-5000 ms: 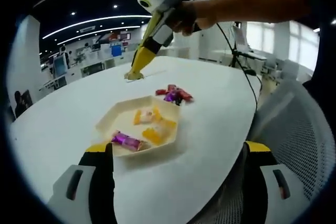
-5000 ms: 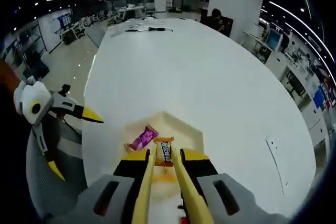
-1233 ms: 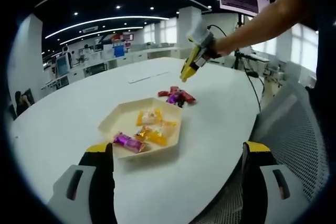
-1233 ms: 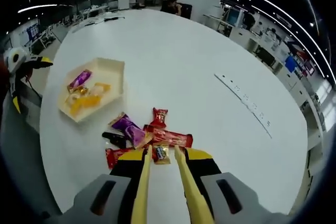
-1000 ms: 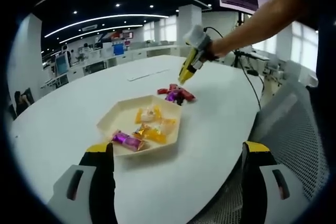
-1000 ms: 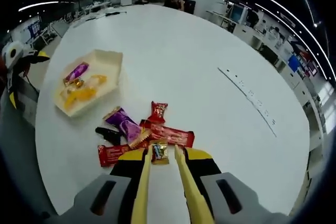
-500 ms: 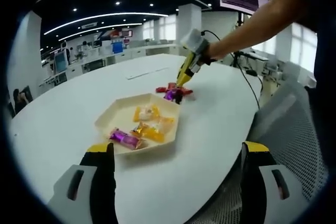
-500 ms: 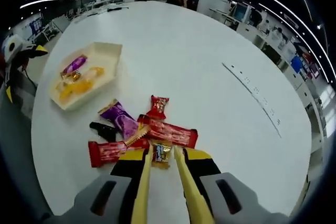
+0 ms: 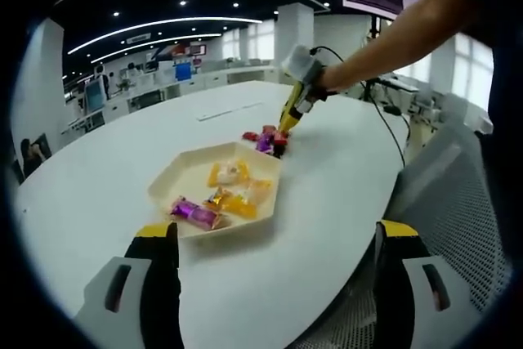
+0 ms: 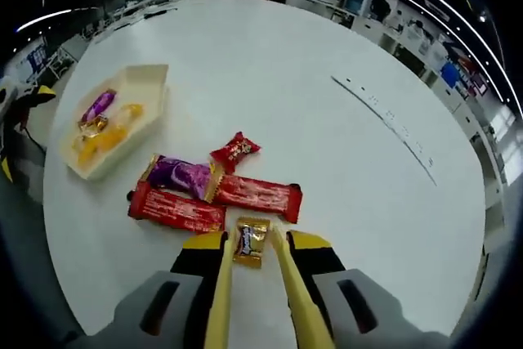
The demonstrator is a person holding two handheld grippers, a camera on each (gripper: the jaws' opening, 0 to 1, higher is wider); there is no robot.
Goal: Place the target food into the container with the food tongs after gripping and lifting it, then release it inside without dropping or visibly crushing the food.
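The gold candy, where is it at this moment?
In the right gripper view, the gold candy lies on the white table between the tongs' tips, just below the red bar.

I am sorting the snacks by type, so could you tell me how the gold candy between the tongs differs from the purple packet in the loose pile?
The gold candy is small and squarish; the purple packet is larger and longer. The gold candy lies between the tongs of the right gripper; the purple packet lies farther off, beside two red bars. Both are wrapped and rest on the table, outside the tray.

Bright ceiling strip lights, soft shadows, fisheye-warped edges, perhaps slight blur
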